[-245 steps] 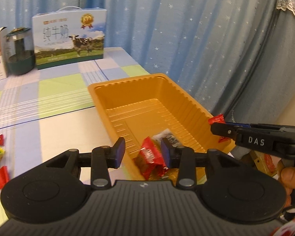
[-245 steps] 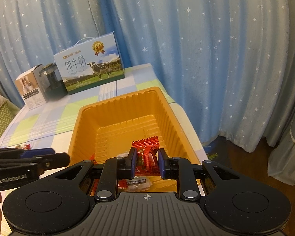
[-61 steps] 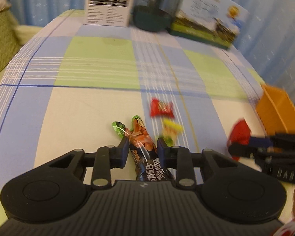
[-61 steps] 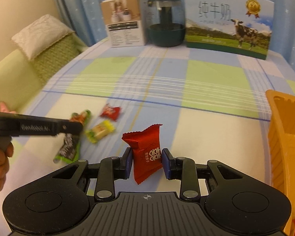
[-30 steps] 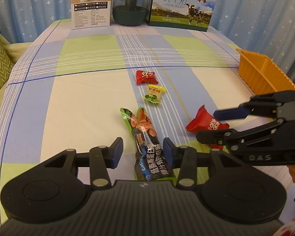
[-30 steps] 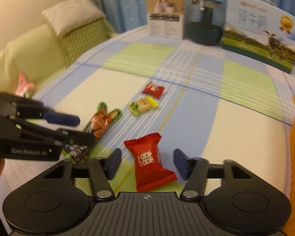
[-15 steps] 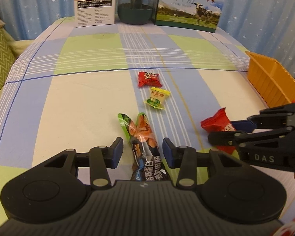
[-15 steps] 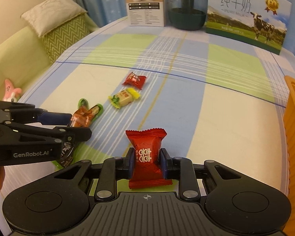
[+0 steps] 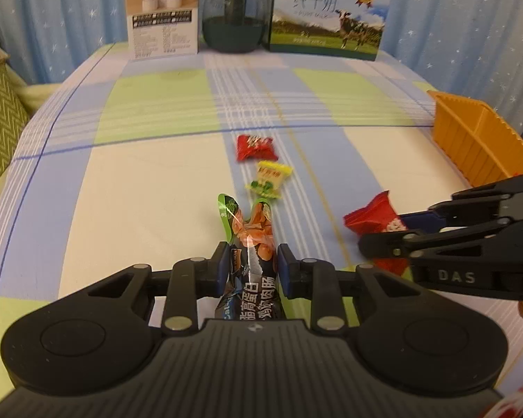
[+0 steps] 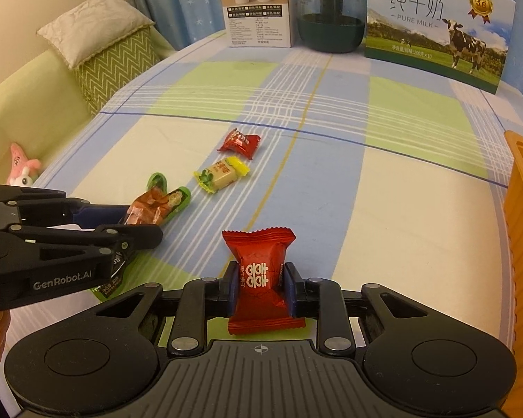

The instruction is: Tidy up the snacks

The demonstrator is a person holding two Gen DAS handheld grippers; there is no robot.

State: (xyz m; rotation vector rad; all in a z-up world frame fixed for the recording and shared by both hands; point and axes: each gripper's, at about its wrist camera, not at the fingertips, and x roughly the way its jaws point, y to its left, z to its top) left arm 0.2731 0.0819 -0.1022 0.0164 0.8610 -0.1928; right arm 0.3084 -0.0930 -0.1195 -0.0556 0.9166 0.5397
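Our left gripper is closing its jaws on the long green snack stick, whose dark printed end runs back under the tool while its green tip points up the table; the blue pads already meet the wrapper on both sides. Our right gripper pinches the big red candy (the one with white characters), its pads pressed against the wrapper's two flanks.

Just beyond the stick we see a yellow candy, and just past that a small red candy, both lying loose on the checked tablecloth. The orange tray sits at the right edge of the table, well apart from both.

Along the far edge stand a white box, a dark glass jar and a milk carton, before a blue starry curtain.
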